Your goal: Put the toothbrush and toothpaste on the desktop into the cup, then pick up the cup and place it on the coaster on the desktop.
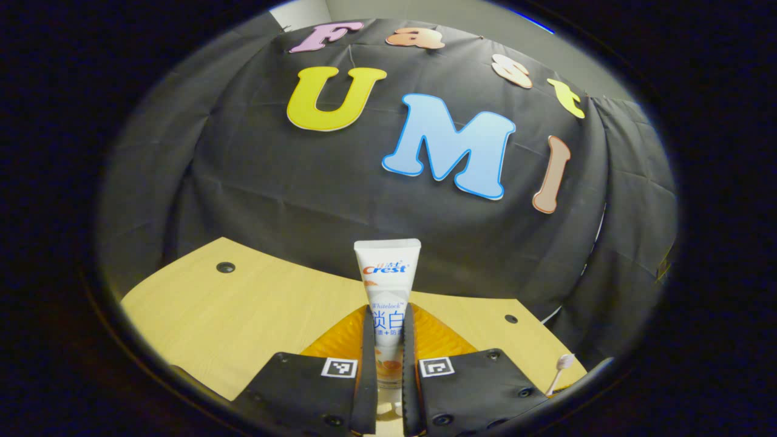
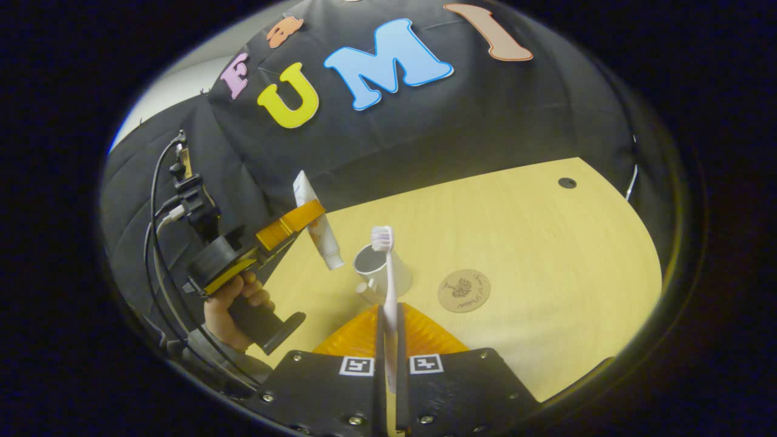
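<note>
The left gripper (image 1: pixel 388 364) is clamping the toothpaste (image 1: pixel 387 285), the right gripper (image 2: pixel 388 370) the toothbrush (image 2: pixel 388 285); ahead, either could be tipping the cup (image 2: pixel 383 267).

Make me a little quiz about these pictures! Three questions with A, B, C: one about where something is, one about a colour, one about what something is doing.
1. Where is the round brown cork coaster?
A. beside the white ceramic cup
B. under the cup
C. inside the cup

2. What colour is the slim plastic toothbrush?
A. green
B. pale pink
C. black

3. What is the left hand-held gripper doing?
A. lying open
B. holding the cup
C. clamping the white toothpaste tube

Answers:
1 A: the coaster lies bare on the desktop beside the cup.
2 B: its handle and head look pale pink.
3 C: both fingers press the tube's sides.
</note>
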The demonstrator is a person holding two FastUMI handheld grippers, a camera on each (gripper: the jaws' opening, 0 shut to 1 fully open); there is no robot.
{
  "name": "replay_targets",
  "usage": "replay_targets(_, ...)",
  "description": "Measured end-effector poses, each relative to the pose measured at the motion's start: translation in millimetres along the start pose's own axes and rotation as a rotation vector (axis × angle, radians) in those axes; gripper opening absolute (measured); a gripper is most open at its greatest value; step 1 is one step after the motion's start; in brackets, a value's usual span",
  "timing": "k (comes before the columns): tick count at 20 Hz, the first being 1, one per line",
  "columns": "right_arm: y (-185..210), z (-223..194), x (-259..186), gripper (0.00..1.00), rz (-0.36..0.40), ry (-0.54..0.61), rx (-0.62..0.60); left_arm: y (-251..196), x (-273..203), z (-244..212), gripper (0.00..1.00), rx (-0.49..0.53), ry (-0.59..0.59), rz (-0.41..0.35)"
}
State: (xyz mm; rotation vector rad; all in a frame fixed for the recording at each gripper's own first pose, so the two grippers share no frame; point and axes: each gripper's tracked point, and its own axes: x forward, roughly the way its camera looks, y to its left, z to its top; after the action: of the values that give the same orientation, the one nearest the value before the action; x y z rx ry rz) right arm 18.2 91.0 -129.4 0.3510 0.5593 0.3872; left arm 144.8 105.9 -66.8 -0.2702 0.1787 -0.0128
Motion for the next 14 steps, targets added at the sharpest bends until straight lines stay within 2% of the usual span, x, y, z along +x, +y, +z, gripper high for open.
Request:
replay_targets(1,-1,-1,-2,0.07,-0.007,-0.002,0.000,0,5,0,0.22,0.005,-0.002,-0.004)
replay_targets(3,-1,-3,-7,0.10,-0.020,-0.010,0.014,-1,16,-1,0.22,0.012,-0.008,-0.016)
replay_targets(4,-2,-2,-9,0.07,-0.026,-0.015,0.025,-3,20,-3,0.23,0.013,-0.008,-0.023)
replay_targets(6,-4,-2,-11,0.07,-0.036,-0.020,0.049,-5,32,-12,0.22,0.010,0.007,-0.031)
replay_targets(7,-6,-3,-11,0.10,-0.044,-0.021,0.059,-5,38,-17,0.22,0.007,0.017,-0.035)
replay_targets(11,-9,-3,-13,0.10,-0.071,-0.020,0.067,-1,57,-41,0.23,0.021,0.070,-0.034)
replay_targets(12,-9,-2,-12,0.07,-0.073,-0.020,0.066,-1,60,-45,0.23,0.028,0.084,-0.036)
replay_targets(14,-9,-3,-10,0.07,-0.074,-0.017,0.067,3,63,-55,0.26,0.037,0.112,-0.031)
